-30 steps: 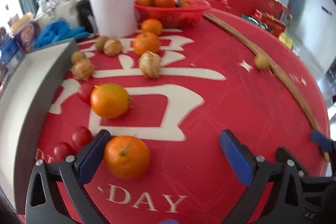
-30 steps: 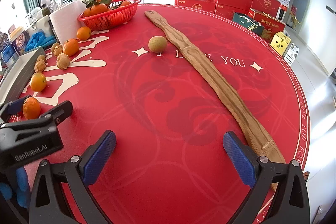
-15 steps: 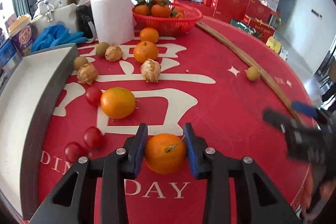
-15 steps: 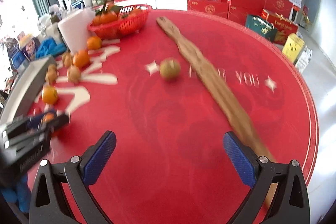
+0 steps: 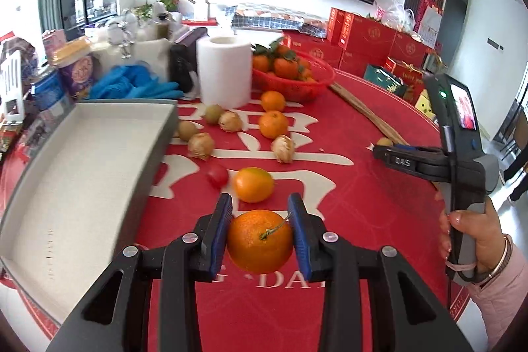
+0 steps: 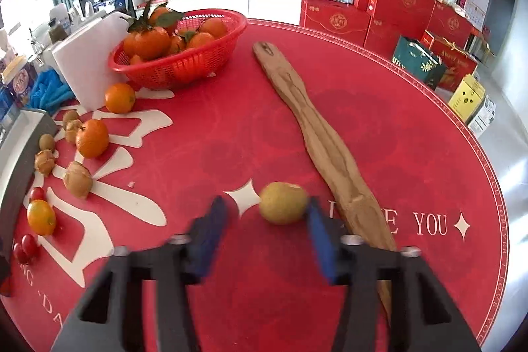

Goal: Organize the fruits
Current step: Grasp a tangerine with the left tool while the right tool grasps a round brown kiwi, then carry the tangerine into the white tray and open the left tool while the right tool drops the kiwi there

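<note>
My left gripper (image 5: 260, 203) is shut on an orange (image 5: 259, 241) with a short stem, and holds it just above the red tablecloth. To its left lies a grey tray with a white lining (image 5: 99, 154). My right gripper (image 6: 265, 208) has its jaws closing around a yellow-green round fruit (image 6: 282, 203). The right pad touches the fruit, while the left pad stands a gap away. In the left wrist view the right gripper (image 5: 379, 150) reaches in from the right, held by a hand (image 5: 475, 240).
A red basket (image 6: 184, 68) of oranges stands at the back, beside a paper roll (image 5: 224, 71). Loose oranges (image 5: 252, 183), small brown fruits (image 6: 77, 179) and cherry tomatoes (image 6: 24, 248) lie by the tray. A long wooden paddle (image 6: 316, 137) runs past the right gripper.
The left jaws shut on the orange and raised it off the cloth. The right gripper travelled forward to the yellow-green fruit and its jaws have narrowed around it.
</note>
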The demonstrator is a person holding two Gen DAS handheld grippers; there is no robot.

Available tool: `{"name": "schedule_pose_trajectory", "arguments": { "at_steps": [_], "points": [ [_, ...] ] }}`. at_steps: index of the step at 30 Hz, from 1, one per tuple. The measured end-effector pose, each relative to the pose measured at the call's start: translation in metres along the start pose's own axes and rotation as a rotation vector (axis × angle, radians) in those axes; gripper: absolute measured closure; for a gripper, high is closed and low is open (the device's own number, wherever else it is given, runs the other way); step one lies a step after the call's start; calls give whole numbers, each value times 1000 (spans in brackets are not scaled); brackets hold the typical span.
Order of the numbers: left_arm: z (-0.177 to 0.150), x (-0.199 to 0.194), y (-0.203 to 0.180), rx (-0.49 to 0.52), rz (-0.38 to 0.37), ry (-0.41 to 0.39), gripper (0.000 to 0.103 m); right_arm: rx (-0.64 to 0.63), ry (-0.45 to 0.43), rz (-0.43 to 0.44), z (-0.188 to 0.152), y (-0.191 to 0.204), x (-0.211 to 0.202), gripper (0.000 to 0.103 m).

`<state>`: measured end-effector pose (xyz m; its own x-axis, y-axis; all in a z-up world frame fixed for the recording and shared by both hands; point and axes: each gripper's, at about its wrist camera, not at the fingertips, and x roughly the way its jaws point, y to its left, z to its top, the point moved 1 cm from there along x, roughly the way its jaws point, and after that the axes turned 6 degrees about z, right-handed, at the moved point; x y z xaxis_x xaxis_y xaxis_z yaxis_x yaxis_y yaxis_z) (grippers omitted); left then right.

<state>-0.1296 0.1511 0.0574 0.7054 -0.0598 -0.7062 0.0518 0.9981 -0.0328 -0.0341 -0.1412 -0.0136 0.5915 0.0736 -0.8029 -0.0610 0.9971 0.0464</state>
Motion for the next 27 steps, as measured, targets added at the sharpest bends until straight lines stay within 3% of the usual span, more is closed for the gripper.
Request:
{"name": "schedule_pose_trajectory", "arguments": {
  "at_steps": [4, 10, 18, 27],
  "points": [
    [2, -7, 14, -14, 16, -31, 65, 80, 1, 151, -7, -13, -7, 73],
    [1, -11, 37, -40, 43, -46, 65, 95, -3, 221, -13, -8, -30, 73],
    [-2, -15, 87, -105, 120, -70, 65, 42, 3, 285, 0, 45, -42, 73],
    [-16, -5, 140, -143, 210, -55, 65, -104, 53, 395, 4, 154, -35, 73]
  ]
}}
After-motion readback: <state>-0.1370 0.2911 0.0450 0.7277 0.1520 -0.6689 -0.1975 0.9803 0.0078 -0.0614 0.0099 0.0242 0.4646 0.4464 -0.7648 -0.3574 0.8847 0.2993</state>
